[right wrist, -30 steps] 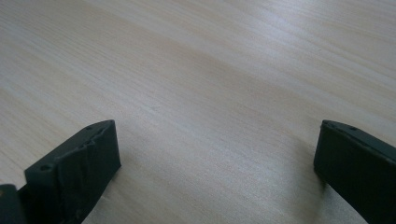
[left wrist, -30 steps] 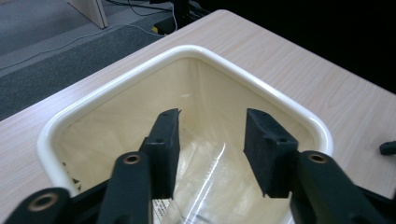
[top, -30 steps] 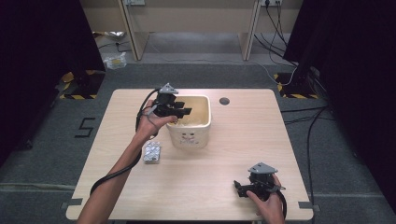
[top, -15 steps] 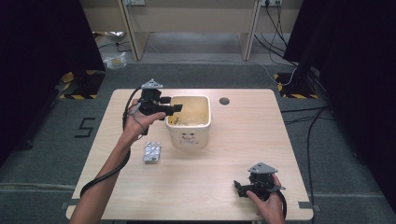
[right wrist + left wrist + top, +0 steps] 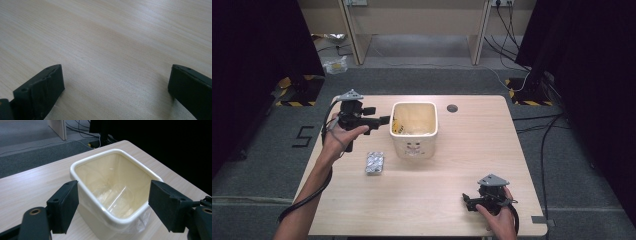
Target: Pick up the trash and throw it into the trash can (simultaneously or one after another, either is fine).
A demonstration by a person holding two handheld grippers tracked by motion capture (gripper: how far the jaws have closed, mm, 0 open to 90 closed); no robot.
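A cream square bin (image 5: 414, 147) with a clear liner stands at the middle back of the wooden table (image 5: 452, 165). In the left gripper view a clear plastic piece (image 5: 120, 195) lies at the bottom of the bin (image 5: 85, 162). My left gripper (image 5: 384, 120) hovers just left of the bin's rim and points at it. Its jaws have just been opening, and they stand wide with nothing between them (image 5: 113, 195). A silver blister pack (image 5: 374, 163) lies flat on the table in front of that hand. My right gripper (image 5: 467, 201) rests open near the front right edge, over bare wood (image 5: 115, 75).
A small dark round hole (image 5: 452, 108) sits in the tabletop behind the bin to the right. The left gripper's cable (image 5: 307, 200) hangs off the table's left edge. Cabinet legs and floor cables lie beyond the far edge.
My left gripper has drawn back to the left from above the bin to beside its left rim. The right gripper has stayed where it was.
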